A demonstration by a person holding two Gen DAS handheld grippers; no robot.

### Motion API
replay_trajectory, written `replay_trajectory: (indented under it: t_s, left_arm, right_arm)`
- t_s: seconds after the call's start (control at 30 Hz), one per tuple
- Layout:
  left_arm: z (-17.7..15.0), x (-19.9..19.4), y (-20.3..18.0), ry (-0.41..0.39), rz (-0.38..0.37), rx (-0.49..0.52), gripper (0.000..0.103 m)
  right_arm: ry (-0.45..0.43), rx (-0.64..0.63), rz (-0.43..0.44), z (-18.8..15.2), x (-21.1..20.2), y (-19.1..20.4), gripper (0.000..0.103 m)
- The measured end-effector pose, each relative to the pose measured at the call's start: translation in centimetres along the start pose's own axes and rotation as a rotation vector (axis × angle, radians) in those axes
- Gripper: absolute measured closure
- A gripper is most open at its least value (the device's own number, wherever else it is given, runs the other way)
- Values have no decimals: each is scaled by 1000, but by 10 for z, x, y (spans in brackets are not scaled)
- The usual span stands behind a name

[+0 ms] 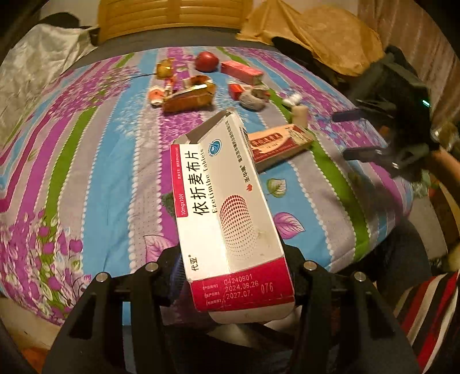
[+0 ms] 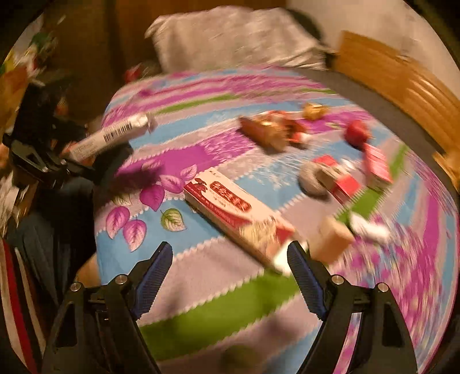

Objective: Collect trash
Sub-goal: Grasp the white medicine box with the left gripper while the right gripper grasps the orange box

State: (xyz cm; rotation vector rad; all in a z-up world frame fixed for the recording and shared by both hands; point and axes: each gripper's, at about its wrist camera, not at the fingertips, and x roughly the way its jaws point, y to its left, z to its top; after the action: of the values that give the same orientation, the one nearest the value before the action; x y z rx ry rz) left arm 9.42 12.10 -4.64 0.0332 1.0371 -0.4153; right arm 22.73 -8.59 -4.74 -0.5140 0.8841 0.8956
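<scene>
- Where the striped floral bedsheet (image 1: 95, 184) curves down at its near edge, the left gripper (image 1: 230, 276) hangs just over that edge, with bare sheet ahead of it up to the litter.
- Right side of the bed: right gripper (image 2: 230, 273) sits over a grey and green stripe near the corner, open sheet beneath it.
- Trash is clustered mid-bed: crumpled gold-foil carton (image 1: 188, 96), small red box (image 1: 241, 72), grey crumpled wad (image 1: 254, 99), red round fruit-like thing (image 1: 206, 61), cream cylinder (image 1: 300, 115). Long red-and-white carton (image 2: 238, 218) lies flat, closest to the right gripper.
- Medicine box (image 1: 227, 213): white cardboard, magenta edges, glossy, rectangular, far flap open, scuffed face.
- Left jaws are clamped on the medicine box's near end (box sticks out forward, lifted off the sheet).
- Right jaws are spread wide, nothing between them; blue ribbed pads (image 2: 152, 276) bare. One finger's tip overlaps the long carton's end in the right wrist view (blurred, contact unclear).
- Wooden headboard (image 1: 172, 17) and grey pillow (image 2: 230, 37) bound the far side.
</scene>
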Motion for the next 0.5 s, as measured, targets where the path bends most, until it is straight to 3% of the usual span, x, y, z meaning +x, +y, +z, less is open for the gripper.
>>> replay_trajectory:
  t_s: [0.23, 0.4, 0.5]
  left_arm:
    - [-3, 3, 8, -2, 27, -34, 53]
    - [-3, 7, 18, 5, 37, -66, 53]
    - [-2, 12, 17, 14, 61, -62, 53]
  right_arm:
    - [235, -340, 38, 39, 64, -6, 17]
    - [337, -446, 76, 41, 96, -8, 17]
    - [367, -423, 82, 38, 112, -8, 38]
